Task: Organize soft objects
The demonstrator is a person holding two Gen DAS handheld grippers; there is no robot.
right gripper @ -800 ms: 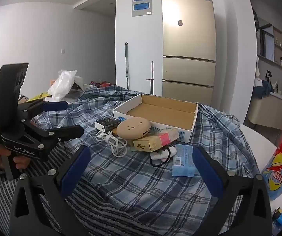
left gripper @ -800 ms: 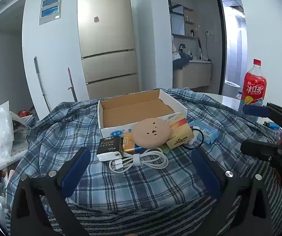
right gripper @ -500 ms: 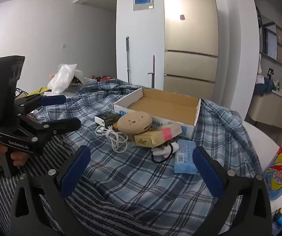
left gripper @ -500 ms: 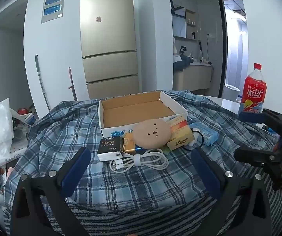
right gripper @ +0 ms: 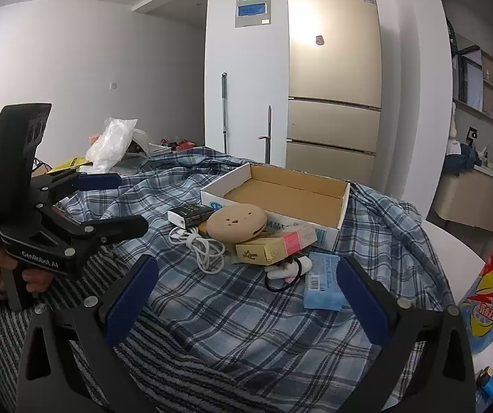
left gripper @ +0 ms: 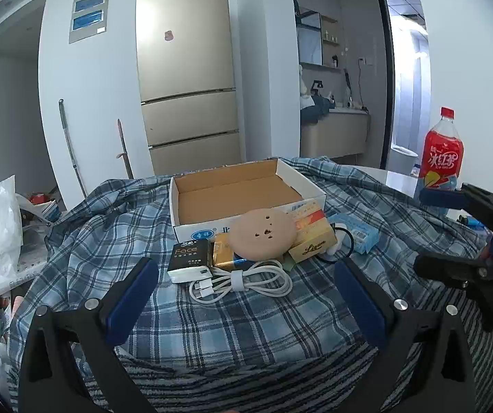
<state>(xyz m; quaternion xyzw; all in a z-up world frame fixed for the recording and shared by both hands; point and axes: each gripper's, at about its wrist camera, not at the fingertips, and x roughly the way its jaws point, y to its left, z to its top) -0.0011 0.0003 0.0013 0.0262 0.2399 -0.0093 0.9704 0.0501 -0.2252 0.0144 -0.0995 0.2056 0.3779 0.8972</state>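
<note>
Both tools hang wide apart and empty over the near edge of the plaid cloth [left gripper: 212, 323], the left tool [left gripper: 243, 292] and right tool [right gripper: 243, 285] tilted down at the pile, apparently to pick a first item. Past them, a coiled white cable [left gripper: 243, 280], a black pack [left gripper: 189, 254], a round tan pad [left gripper: 263, 234], a yellow carton [right gripper: 274, 246] and a blue tissue pack [right gripper: 322, 285] cluster together. Just behind sits the open cardboard box [left gripper: 239, 189], empty, probably the place they go.
</note>
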